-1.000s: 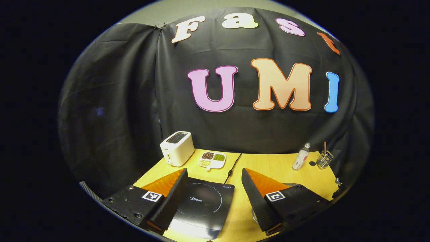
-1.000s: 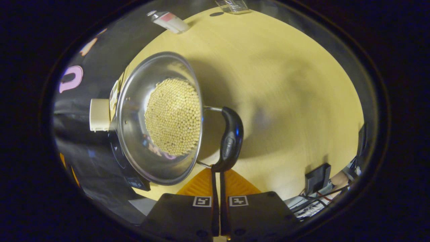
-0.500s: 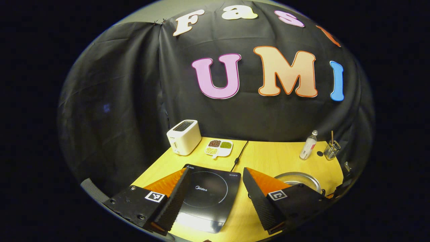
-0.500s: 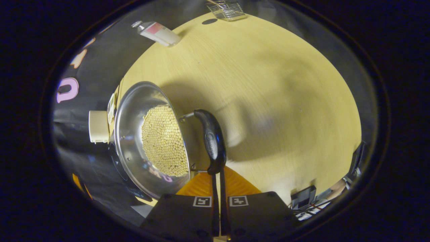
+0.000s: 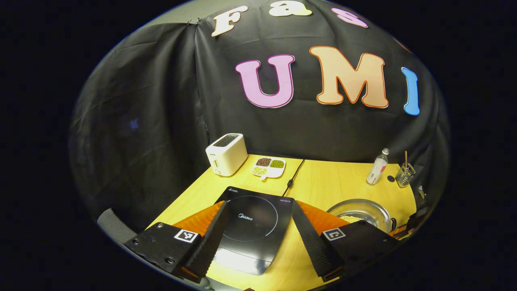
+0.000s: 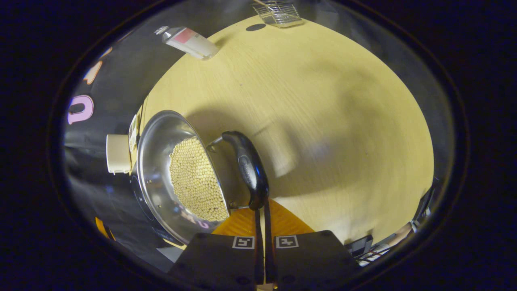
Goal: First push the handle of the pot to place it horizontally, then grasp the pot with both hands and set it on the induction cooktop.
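Left gripper view: the left hand-held gripper [image 5: 258, 234] hangs with its fingers spread wide over the near edge of the counter [image 5: 331, 186], framing the induction cooktop [image 5: 252, 226]. A white toaster [image 5: 226, 154] and a divided dish of beans [image 5: 268, 167] sit at the far left edge, a cord [image 5: 291, 182] runs between them and the cooktop, and a bottle [image 5: 377, 166] and wire holder [image 5: 404, 173] stand at the far right corner. The pot [image 5: 359, 212] rests right of the cooktop.

Right gripper view: the right hand-held gripper [image 6: 262, 216] has its fingers pressed together, the tips at the lower end of the pot's black handle [image 6: 248, 167]. The steel pot [image 6: 177, 173], filled with pale beans [image 6: 196, 180], lies beside open, bare counter [image 6: 331, 121].
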A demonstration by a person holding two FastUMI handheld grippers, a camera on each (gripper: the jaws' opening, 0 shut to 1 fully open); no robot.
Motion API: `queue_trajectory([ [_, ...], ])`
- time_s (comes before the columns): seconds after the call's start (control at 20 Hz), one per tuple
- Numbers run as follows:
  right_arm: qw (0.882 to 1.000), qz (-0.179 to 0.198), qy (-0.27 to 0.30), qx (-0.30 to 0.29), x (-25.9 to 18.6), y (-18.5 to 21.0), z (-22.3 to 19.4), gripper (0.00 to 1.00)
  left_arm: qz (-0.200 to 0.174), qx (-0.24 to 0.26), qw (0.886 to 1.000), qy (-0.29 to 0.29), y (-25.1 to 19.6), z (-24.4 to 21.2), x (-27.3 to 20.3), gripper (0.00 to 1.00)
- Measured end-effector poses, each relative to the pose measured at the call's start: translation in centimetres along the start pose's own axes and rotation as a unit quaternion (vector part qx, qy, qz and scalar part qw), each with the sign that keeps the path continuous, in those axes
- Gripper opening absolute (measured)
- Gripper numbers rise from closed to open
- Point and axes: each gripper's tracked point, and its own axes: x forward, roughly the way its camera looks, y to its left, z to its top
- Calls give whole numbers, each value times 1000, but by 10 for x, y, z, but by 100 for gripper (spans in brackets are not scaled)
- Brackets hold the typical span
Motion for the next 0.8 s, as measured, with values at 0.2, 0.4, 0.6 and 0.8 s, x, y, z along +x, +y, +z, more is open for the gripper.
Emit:
queue_trajectory([
  [0.2, 1000, -4, -5, -2, 2, -1, 3, 5, 6, 2, 1000, 0, 4, -5, -4, 96],
  [0.4, 1000, -1, -11, -2, 2, 0, 6, 5, 8, -6, 1000, -3, 8, -5, -9, 96],
  [0.6, 1000, -2, -22, -1, 1, -2, 15, 5, 8, -6, 1000, -7, 10, -7, -12, 96],
  [0.8, 1000, -1, -30, 4, -2, -5, 20, 5, 2, -12, 1000, -10, 8, -7, -14, 96],
])
